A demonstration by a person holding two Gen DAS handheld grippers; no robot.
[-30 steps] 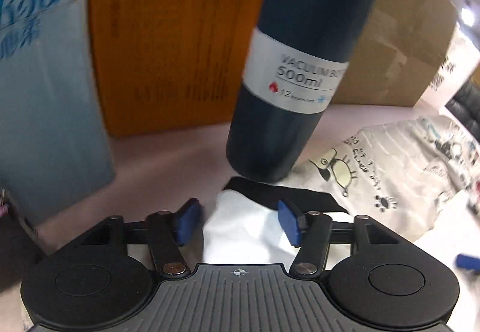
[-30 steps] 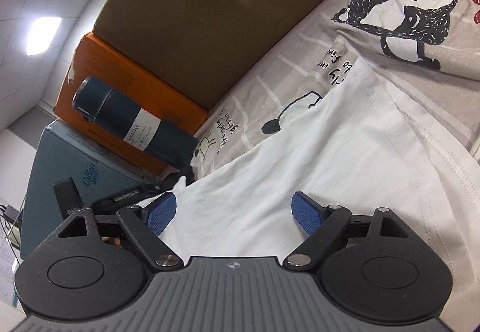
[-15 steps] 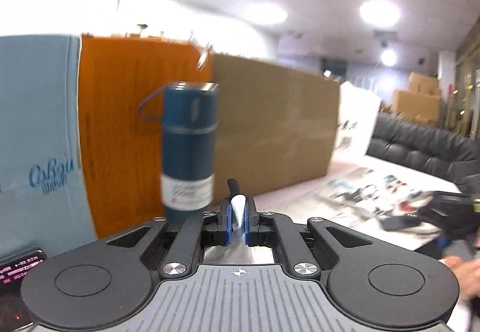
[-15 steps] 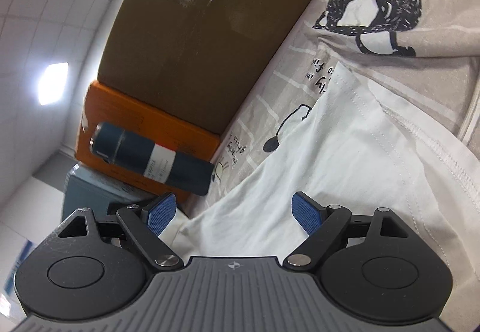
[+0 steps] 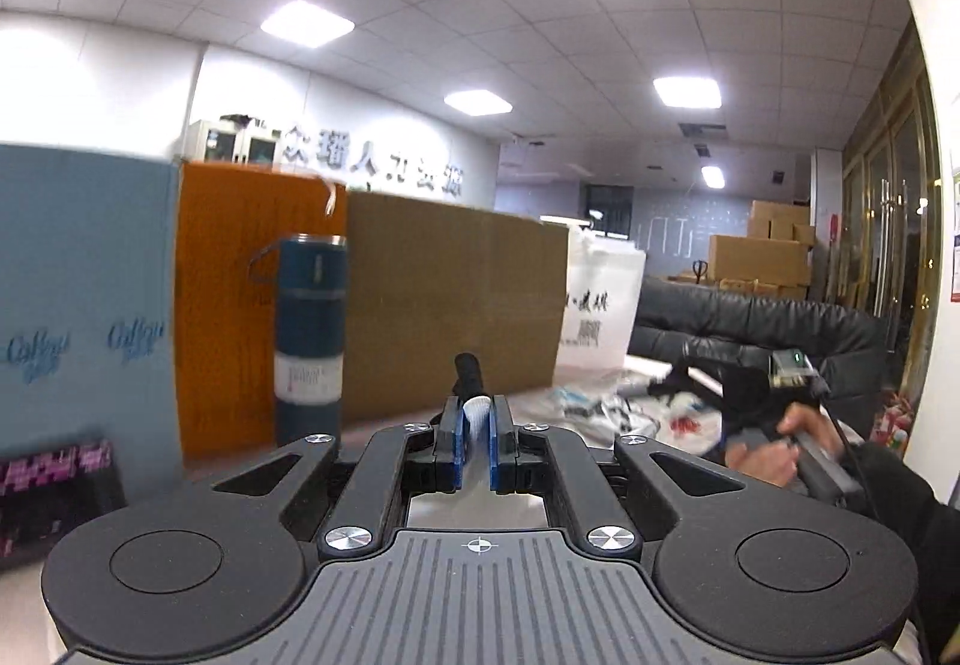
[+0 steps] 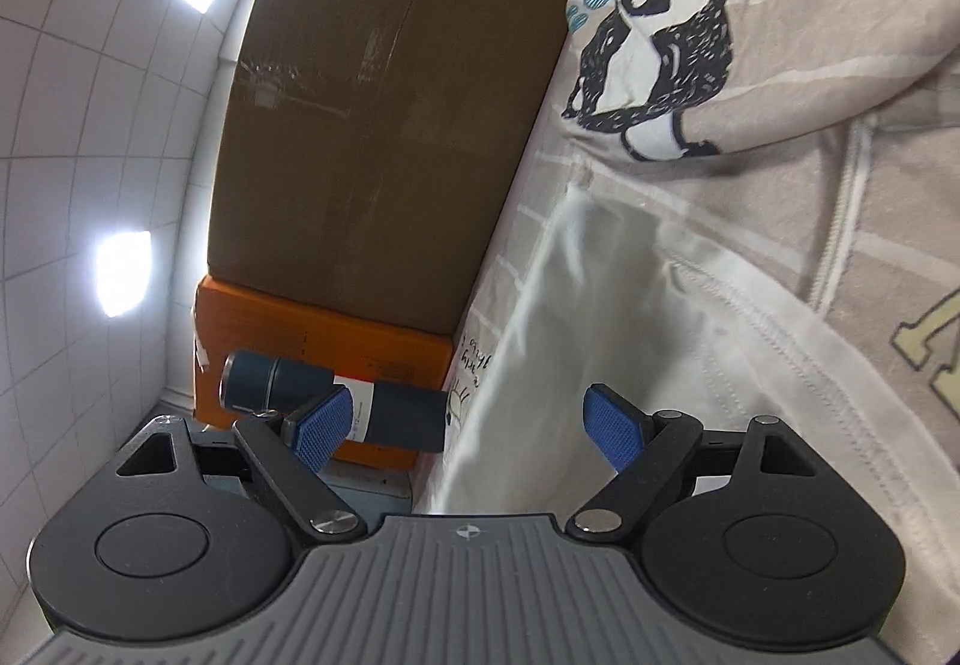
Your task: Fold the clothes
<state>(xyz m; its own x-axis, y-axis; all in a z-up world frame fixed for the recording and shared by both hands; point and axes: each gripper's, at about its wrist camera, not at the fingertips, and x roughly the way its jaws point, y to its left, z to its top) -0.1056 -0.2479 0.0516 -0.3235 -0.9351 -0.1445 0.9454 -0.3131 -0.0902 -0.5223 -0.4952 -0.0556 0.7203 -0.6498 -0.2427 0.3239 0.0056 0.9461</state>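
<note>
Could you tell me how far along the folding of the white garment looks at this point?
Early. Done: the left hand-held gripper is shut on a pinch of the white garment. In hand: that pinch is held up off the table, facing the boxes and the blue flask. Left: the right hand-held gripper is open over the cloth, gripping nothing, and no finished fold shows; the garment lies loose on the printed sheet.

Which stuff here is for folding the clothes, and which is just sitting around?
For folding:
- white shirt, pinched by the left gripper
- right gripper, open

Just lying about:
- blue vacuum bottle
- brown cardboard box
- orange box
- cartoon-print cloth
</note>
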